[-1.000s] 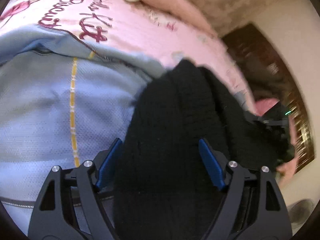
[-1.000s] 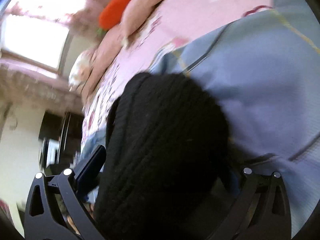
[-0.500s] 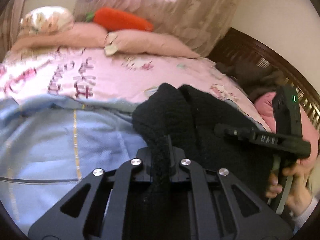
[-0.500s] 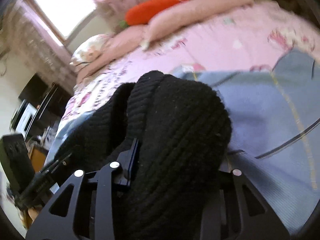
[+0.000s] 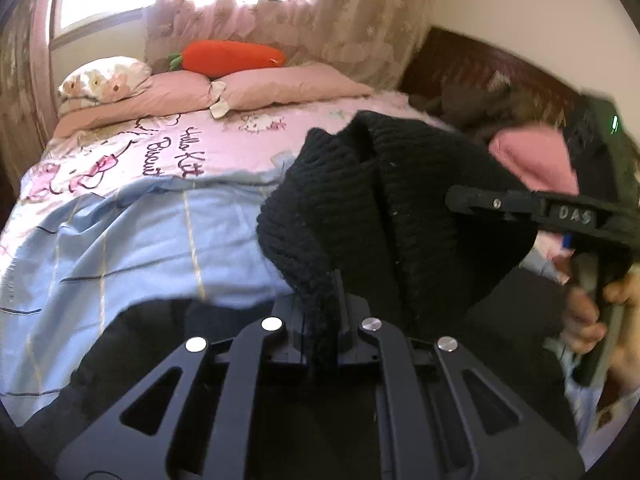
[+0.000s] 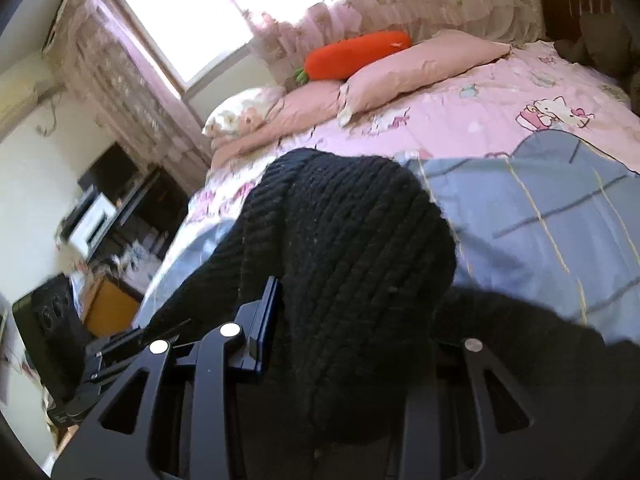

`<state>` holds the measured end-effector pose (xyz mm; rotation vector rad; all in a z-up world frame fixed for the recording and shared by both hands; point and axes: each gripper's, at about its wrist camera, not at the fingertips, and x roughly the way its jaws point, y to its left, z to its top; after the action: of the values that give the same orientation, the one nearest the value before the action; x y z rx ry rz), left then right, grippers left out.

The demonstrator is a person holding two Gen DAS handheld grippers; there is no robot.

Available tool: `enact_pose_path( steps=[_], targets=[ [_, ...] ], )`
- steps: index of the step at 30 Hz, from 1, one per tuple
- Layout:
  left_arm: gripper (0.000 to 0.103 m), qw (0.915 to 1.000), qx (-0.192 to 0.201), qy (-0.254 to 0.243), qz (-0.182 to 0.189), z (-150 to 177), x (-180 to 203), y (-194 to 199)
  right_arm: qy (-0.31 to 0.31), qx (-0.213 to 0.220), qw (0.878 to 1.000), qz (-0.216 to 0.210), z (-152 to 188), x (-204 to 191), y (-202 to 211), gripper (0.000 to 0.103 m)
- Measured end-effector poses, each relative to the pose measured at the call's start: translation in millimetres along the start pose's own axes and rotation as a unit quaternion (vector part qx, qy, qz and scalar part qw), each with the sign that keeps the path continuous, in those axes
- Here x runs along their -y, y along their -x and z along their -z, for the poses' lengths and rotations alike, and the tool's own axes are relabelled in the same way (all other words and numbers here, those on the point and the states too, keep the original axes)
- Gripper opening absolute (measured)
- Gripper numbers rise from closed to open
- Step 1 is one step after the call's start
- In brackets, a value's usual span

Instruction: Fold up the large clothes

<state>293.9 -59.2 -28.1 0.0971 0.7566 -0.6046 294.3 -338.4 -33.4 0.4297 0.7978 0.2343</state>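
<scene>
Left to right across the bed (image 5: 224, 148): one light blue checked blanket (image 5: 120, 240) spread over the pink printed sheet, then one black knit garment (image 5: 380, 200), lifted clear of the blanket at its top edge with the lower part hanging toward the cameras. Left claw (image 5: 326, 320) is closed tight on a thin fold of the knit; the fabric rises out of the pinch and bunches above it. Right claw (image 6: 344, 320) is clamped on a much thicker roll of the same garment, jaws only partly drawn in because of the bulk; its right finger is buried under the knit, so the contact on that side is presumed, not seen. In the left wrist view the right claw's body shows at the far right with the person's hand (image 5: 588, 320) on its handle. Handling judgement: chunky ribbed knit, soft, limp, moderately heavy for clothing; it will sag and stretch between two holds and drape rather than hold a crease. Not slippery, since the coarse ribs grip the pads; not fragile, though loops could snag. Best holds are at the shoulders or along the hem corners, taken as a single layer if possible, so the piece hangs flat before laying down. Count: one garment, one blanket, two claws, two pink pillows (image 5: 288, 84), one floral pillow (image 5: 104, 80), one orange carrot plush (image 5: 228, 58).
</scene>
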Motion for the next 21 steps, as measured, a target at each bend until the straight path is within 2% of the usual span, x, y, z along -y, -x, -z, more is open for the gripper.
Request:
enact_pose_path(
  steps=[2,6,9,12,16,17,18,19,20,21],
  targets=[
    [0.008,0.9999,0.001,-0.012,-0.002,18.3,5.2,9.4,0.025,-0.006,1.0,0.005,22.6,-9.0,11.2,0.036],
    [0.008,0.9999,-0.003,0.011,0.004,58.8,1.6,21.7,0.021,-0.019,1.0,-0.005,67.6,-8.9,20.6,0.036],
    [0.009,0.9998,-0.017,0.005,0.004,84.2,5.6,26.2,0.029,-0.029,0.999,-0.004,97.4,-10.9,23.8,0.036],
    [0.009,0.9994,-0.032,0.003,-0.014,103.7,7.7,25.3,0.03,-0.048,0.998,-0.012,132.1,-9.9,21.5,0.036],
    [0.011,0.9981,-0.057,0.011,-0.023,118.5,6.5,14.9,0.014,-0.073,0.997,0.007,162.8,2.5,9.5,0.04],
    [0.016,0.9977,-0.063,0.009,-0.025,121.3,7.5,12.5,0.005,-0.077,0.997,0.008,166.1,6.7,7.4,0.042],
    [0.027,0.9968,-0.074,0.009,-0.029,123.5,7.0,8.3,-0.003,-0.079,0.997,0.008,168.4,10.1,5.9,0.049],
    [0.064,0.9958,-0.085,0.012,-0.031,125.9,6.9,4.7,-0.017,-0.084,0.996,0.01,172.6,15.0,4.4,0.067],
    [0.093,0.9954,-0.087,0.014,-0.038,128.3,6.2,3.0,-0.031,-0.089,0.995,0.015,174.5,17.8,4.3,0.077],
    [0.094,0.9965,-0.069,0.013,-0.047,130.9,6.2,6.6,-0.044,-0.092,0.995,0.017,176.2,18.2,5.5,0.084]
  ],
)
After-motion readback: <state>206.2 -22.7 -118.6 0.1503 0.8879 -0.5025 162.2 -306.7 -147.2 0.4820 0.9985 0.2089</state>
